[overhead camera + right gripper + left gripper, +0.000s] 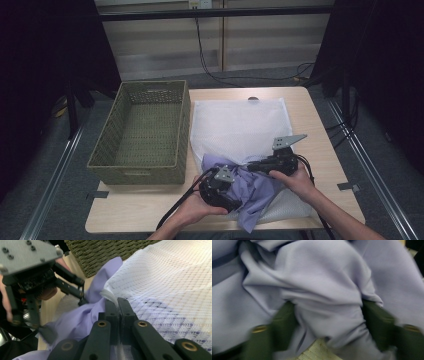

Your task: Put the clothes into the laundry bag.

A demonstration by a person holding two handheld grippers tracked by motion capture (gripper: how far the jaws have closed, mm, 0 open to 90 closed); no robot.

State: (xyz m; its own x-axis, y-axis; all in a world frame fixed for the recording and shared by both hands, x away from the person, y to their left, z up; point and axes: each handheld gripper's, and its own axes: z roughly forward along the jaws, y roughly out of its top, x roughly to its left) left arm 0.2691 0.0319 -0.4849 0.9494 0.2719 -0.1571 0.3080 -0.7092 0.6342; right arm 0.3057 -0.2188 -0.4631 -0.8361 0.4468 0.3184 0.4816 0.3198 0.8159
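Lilac crumpled cloth garment (319,290) bunching between left gripper (220,186) jaws, jaws part-open and clamping thick fold. Right gripper (117,312) pinching white mesh laundry bag (240,125) rim, jaws fully closed on it. Bag mouth facing person, long axis running away toward far table edge; garment lying half in mouth, left gripper nearer. Hands low, gripping near front of wooden table (320,130). Green woven basket (142,131) sitting left, apart.

From my station I can read no text, label, brand, number or sign in any of the views. The woven basket (140,135), the white mesh bag (240,127), the lilac cloth (317,290) and the grey plate (26,252) on the left gripper (227,182) all carry nothing legible.
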